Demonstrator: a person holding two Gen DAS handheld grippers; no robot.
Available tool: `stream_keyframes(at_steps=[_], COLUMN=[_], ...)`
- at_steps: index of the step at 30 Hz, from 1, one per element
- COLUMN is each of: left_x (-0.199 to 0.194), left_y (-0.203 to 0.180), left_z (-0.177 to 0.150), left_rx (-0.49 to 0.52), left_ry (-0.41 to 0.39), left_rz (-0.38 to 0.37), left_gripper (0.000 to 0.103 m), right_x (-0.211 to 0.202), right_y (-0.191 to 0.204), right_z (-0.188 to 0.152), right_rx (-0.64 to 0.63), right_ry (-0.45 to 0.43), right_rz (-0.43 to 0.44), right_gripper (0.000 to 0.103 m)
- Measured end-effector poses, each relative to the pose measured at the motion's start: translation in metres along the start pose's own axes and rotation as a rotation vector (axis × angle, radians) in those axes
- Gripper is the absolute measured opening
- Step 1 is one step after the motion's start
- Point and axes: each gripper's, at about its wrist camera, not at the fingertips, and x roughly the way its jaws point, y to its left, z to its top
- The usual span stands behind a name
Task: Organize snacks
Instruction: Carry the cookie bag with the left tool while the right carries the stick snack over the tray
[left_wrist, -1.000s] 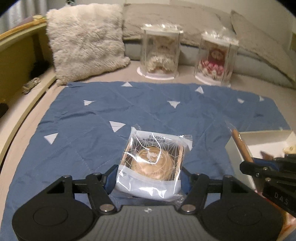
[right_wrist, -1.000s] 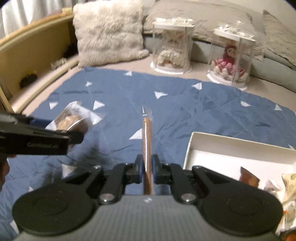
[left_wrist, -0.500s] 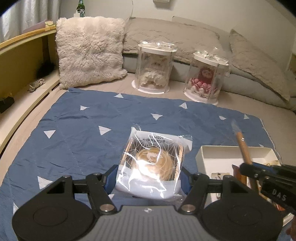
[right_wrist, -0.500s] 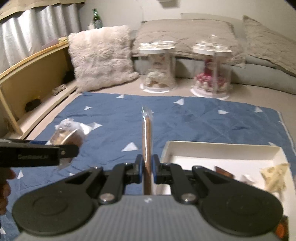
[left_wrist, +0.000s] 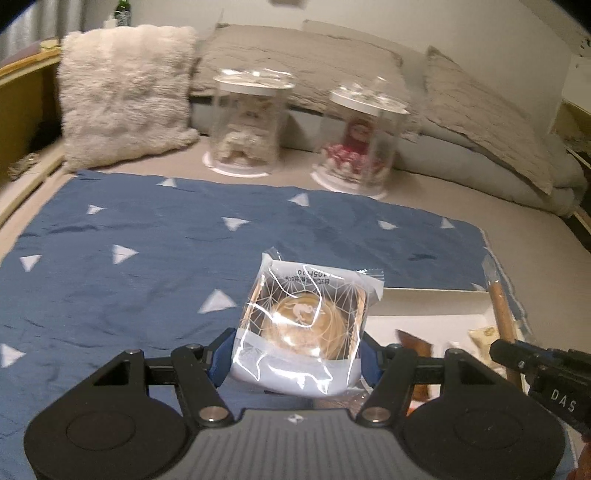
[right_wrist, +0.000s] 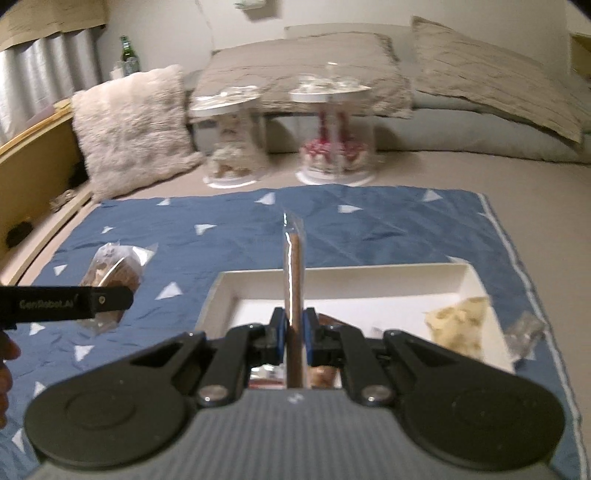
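Observation:
My left gripper (left_wrist: 295, 350) is shut on a round golden pastry in a clear wrapper (left_wrist: 306, 325), held up above the blue cloth just left of the white box (left_wrist: 424, 295). My right gripper (right_wrist: 294, 332) is shut on a thin brown stick snack in a clear sleeve (right_wrist: 293, 266), which stands up over the white box (right_wrist: 369, 275). In the right wrist view the left gripper (right_wrist: 110, 299) enters from the left with the pastry (right_wrist: 110, 269) behind it. Seen from the left wrist, the right gripper (left_wrist: 517, 356) holds the stick snack (left_wrist: 500, 310) at the right edge.
The box holds a pale crumbly snack (right_wrist: 458, 325) and darker wrapped pieces near its front. A crumpled clear wrapper (right_wrist: 524, 332) lies right of it. Two clear domes with dolls (left_wrist: 251, 125) (left_wrist: 358, 136), a fluffy pillow (left_wrist: 122, 92) and grey cushions stand behind the blue cloth (left_wrist: 147, 240).
Both grippers have swung to the right with their snacks. The white box has come from the far right edge to under the right gripper, and it now lies right beside the pastry.

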Motion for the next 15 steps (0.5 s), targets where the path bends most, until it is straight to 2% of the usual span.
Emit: stream_keyframes(at_steps=[7, 15], left_x=[0.033, 0.066], left_y=[-0.037, -0.052], left_z=[0.000, 0.001], left_rx=[0.006, -0.034], left_ry=[0.040, 0.079], left_rz=[-0.039, -0.086], left_gripper=[0.067, 0.067], right_x=[0.010, 0.036], right_y=[-0.049, -0.094], right_z=[-0.008, -0.013], right_rx=[0.054, 0.112], right_ry=[0.018, 0.033], right_rz=[-0.069, -0.128], right_gripper=[0.012, 0.012])
